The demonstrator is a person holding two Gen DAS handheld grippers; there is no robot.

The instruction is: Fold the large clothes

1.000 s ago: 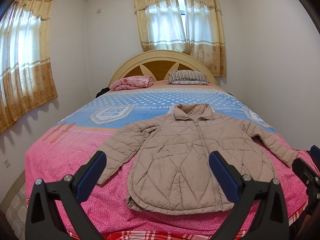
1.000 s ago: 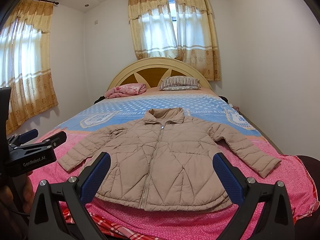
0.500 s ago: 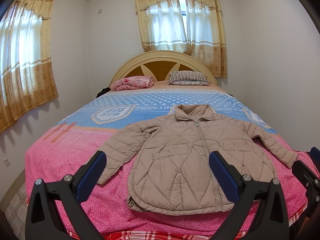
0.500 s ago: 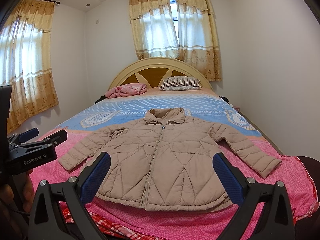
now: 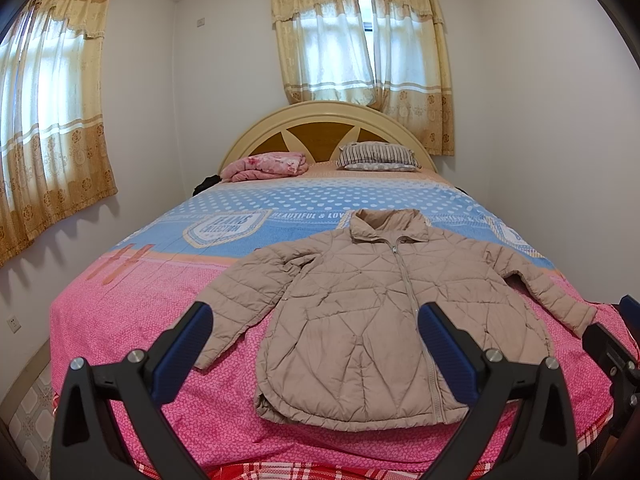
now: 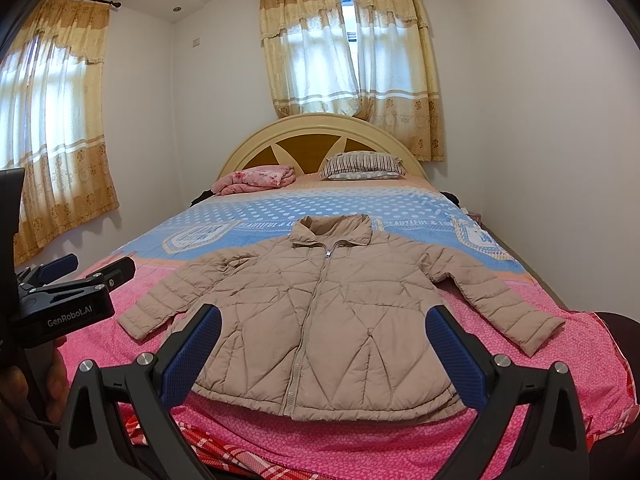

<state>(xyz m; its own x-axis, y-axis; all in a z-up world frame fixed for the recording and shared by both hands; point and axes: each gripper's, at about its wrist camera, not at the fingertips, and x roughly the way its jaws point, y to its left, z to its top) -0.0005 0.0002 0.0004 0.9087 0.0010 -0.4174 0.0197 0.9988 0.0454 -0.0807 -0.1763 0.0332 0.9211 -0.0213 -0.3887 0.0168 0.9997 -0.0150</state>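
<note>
Each hand-held gripper (image 5: 312,344) (image 6: 324,344) gapes empty over a pink-and-blue bed (image 5: 132,320) — beige jacket (image 5: 372,320) spread flat, curtained windows (image 5: 352,40) behind.

Part of the jacket (image 5: 360,320) hem sits behind the left gripper (image 5: 316,344) fingers, and the right gripper (image 6: 324,348) covers its lower corners. The dark thing (image 5: 206,184) beside the pink blanket (image 5: 266,165) is too small to identify. The person's hand (image 6: 56,384) is cut off at the edge.
</note>
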